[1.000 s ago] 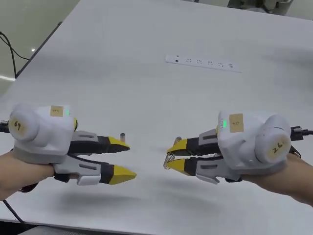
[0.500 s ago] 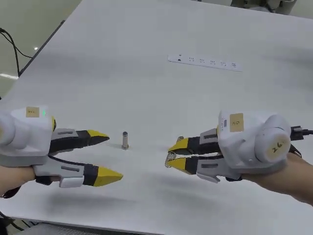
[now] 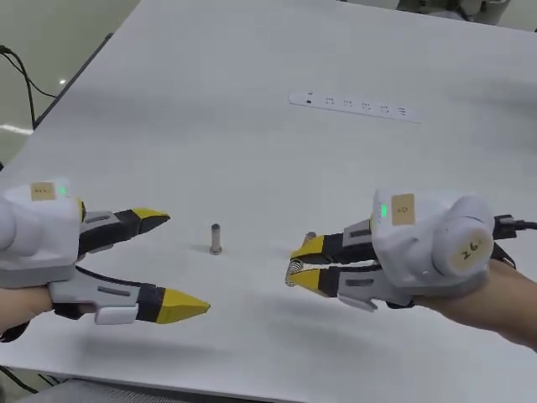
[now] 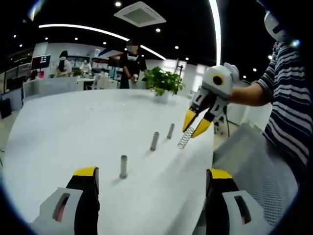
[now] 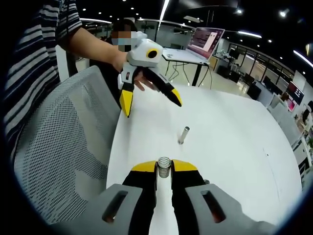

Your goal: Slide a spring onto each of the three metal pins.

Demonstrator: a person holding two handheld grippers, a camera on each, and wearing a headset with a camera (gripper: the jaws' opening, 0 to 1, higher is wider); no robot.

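Right tool pinched on spring at its tips. Left tool spread wide, holding nothing. First pin upright on bench ahead of left tool; second pin, third pin closer to right tool.

The left gripper, held in the person's left hand, points inward with its 2 jaws spread wide. The right gripper faces it, jaws pinching a spring.
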